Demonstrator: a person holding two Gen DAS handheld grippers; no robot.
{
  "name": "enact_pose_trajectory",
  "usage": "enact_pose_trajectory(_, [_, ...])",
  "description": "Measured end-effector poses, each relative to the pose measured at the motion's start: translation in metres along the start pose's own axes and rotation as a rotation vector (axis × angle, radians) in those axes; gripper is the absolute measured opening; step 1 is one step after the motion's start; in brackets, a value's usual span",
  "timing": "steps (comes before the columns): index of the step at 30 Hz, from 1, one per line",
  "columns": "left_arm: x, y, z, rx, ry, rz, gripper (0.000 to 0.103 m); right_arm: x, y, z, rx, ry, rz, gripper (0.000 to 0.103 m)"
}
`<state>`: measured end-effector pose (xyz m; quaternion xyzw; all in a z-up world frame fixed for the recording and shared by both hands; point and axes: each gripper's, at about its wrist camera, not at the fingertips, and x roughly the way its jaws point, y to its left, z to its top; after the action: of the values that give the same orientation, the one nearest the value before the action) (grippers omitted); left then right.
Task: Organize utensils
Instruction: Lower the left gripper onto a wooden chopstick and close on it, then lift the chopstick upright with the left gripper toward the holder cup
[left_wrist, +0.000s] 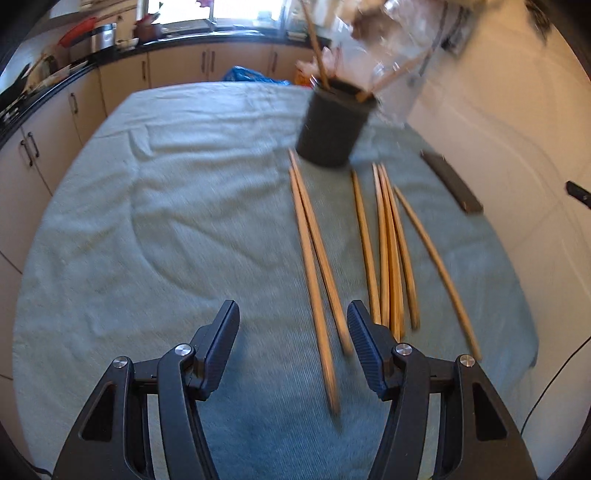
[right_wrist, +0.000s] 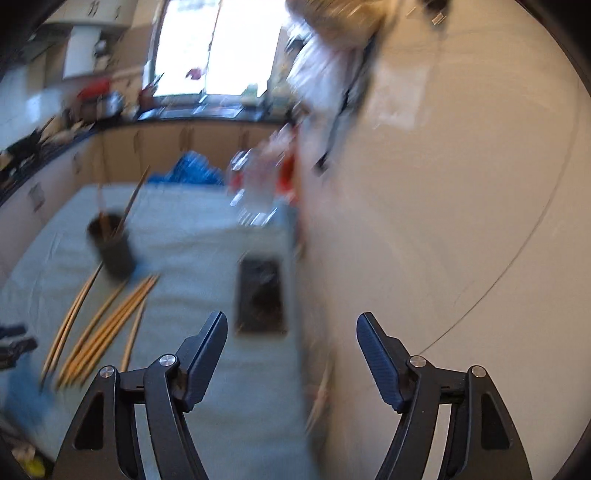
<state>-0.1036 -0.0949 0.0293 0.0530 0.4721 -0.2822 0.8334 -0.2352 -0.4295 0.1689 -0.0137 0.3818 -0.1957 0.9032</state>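
Note:
Several loose wooden chopsticks (left_wrist: 388, 251) lie side by side on a pale green cloth (left_wrist: 166, 221), pointing toward a dark round holder (left_wrist: 332, 125). Two or three chopsticks stand in the holder. My left gripper (left_wrist: 293, 308) hovers open over the near ends of the leftmost pair (left_wrist: 317, 266), and its pads press on nothing. In the blurred right wrist view the holder (right_wrist: 112, 247) and chopsticks (right_wrist: 99, 332) sit at the left. My right gripper (right_wrist: 292, 317) is open and empty over the cloth's right edge.
A dark flat rectangular object (right_wrist: 262, 299) lies on the cloth near the cream wall (right_wrist: 443, 221). Clear plastic items (left_wrist: 399, 48) and a blue bag (left_wrist: 251, 75) are behind the holder. Kitchen cabinets (left_wrist: 177, 70) run along the far side and left.

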Motion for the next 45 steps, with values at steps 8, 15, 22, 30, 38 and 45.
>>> enact_pose_trajectory(8, [0.016, -0.012, -0.016, 0.076, 0.063, 0.043, 0.048, 0.07, 0.099, -0.082, -0.024, 0.207, 0.339, 0.071])
enact_pose_trajectory(15, [0.023, -0.012, -0.01, 0.041, 0.08, 0.095, 0.007, 0.086, 0.156, -0.091, -0.046, 0.227, 0.404, 0.053])
enact_pose_trajectory(22, [0.012, 0.018, -0.019, -0.176, 0.124, 0.029, 0.007, 0.093, 0.15, -0.088, 0.017, 0.249, 0.331, 0.008])
enact_pose_trajectory(30, [0.001, 0.016, -0.02, -0.154, 0.173, 0.0, 0.014, 0.084, 0.132, -0.104, 0.071, 0.307, 0.359, 0.033])
enact_pose_trajectory(38, [0.025, 0.027, 0.023, -0.156, 0.162, 0.044, 0.024, 0.111, 0.143, -0.072, 0.008, 0.329, 0.333, 0.037])
enact_pose_trajectory(45, [0.064, 0.024, 0.068, -0.113, 0.191, 0.113, 0.024, 0.152, 0.148, -0.036, -0.029, 0.382, 0.306, 0.025])
